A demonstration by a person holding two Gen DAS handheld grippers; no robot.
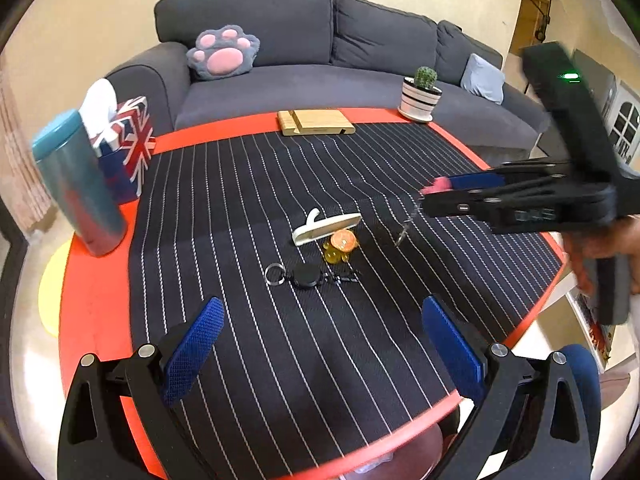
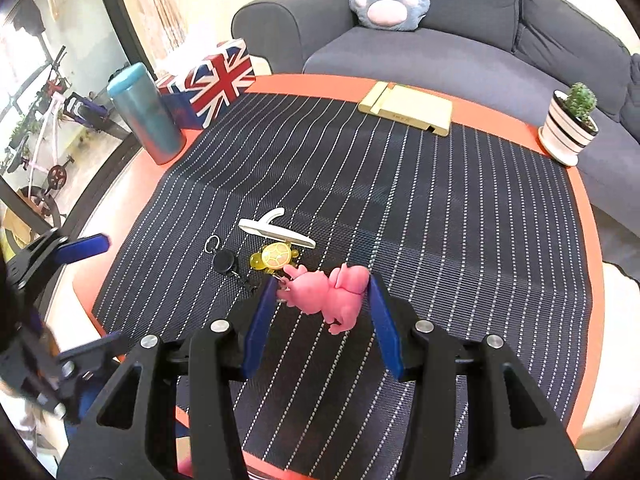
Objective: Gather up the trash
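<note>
My right gripper (image 2: pixel 322 292) is shut on a pink toy figure keychain (image 2: pixel 328 294) and holds it above the striped cloth; in the left wrist view the gripper (image 1: pixel 430 194) comes in from the right with the pink toy (image 1: pixel 438 185) at its tip and a key ring (image 1: pixel 405 233) hanging below. My left gripper (image 1: pixel 320 312) is open and empty over the near part of the cloth. On the cloth lie a white plastic hook (image 1: pixel 326 227), a yellow-orange turtle toy (image 1: pixel 341 246) and a black retractable key reel (image 1: pixel 306 275).
The round orange table (image 1: pixel 94 300) bears a teal tumbler (image 1: pixel 78 184), a Union Jack tissue box (image 1: pixel 130 148), a wooden phone stand (image 1: pixel 316 122) and a potted cactus (image 1: pixel 422 94). A grey sofa (image 1: pixel 304 60) with a paw cushion (image 1: pixel 223 53) stands behind.
</note>
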